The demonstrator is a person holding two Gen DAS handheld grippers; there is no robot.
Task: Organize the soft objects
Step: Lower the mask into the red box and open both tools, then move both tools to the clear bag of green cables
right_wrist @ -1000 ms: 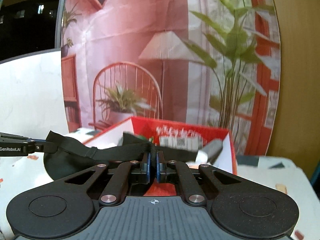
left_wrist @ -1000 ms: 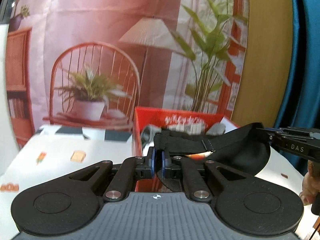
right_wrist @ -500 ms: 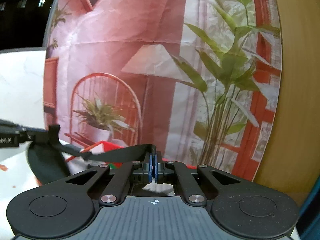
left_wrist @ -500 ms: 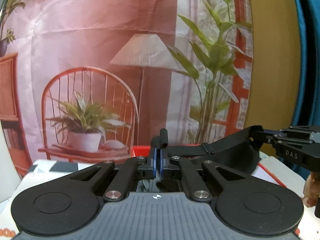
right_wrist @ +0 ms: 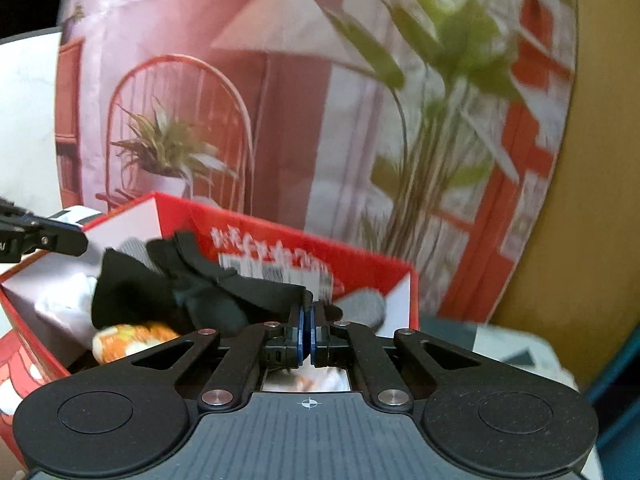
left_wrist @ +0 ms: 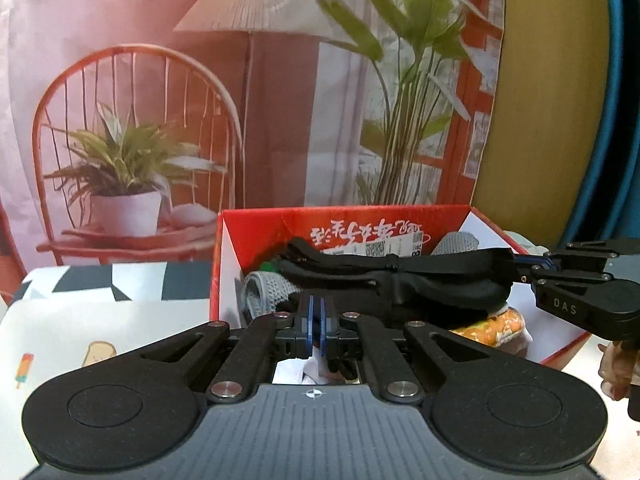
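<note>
Nearest in the left wrist view, the left gripper (left_wrist: 316,320) has its blue-edged fingers drawn almost together with only a thin slit between them; nothing black shows in that slit, so it looks as if this end of the black fabric eye mask (left_wrist: 420,284) has been let go, though the fingers hide what lies just beyond them. The mask with its strap is draped across the top of the open red cardboard box (left_wrist: 248,224), probably because the box is where the soft items are being gathered. At its far right end the right gripper (left_wrist: 528,266) is clamped on the strap, which holds that end level over the box. Under the mask lie a grey knitted item (left_wrist: 268,292), an orange and yellow plush item (left_wrist: 496,324) and something white. The box stands on a patterned tablecloth (left_wrist: 80,320) before a printed backdrop (left_wrist: 160,80) of a chair, lamp and plants. The right wrist view, somewhat blurred, shows what the other cannot: the right gripper (right_wrist: 307,330) pinching the black strap right at its tips, the mask (right_wrist: 160,284) sagging down into the box (right_wrist: 360,260), and the left gripper (right_wrist: 60,238) standing apart from the fabric at the box's near left corner
</note>
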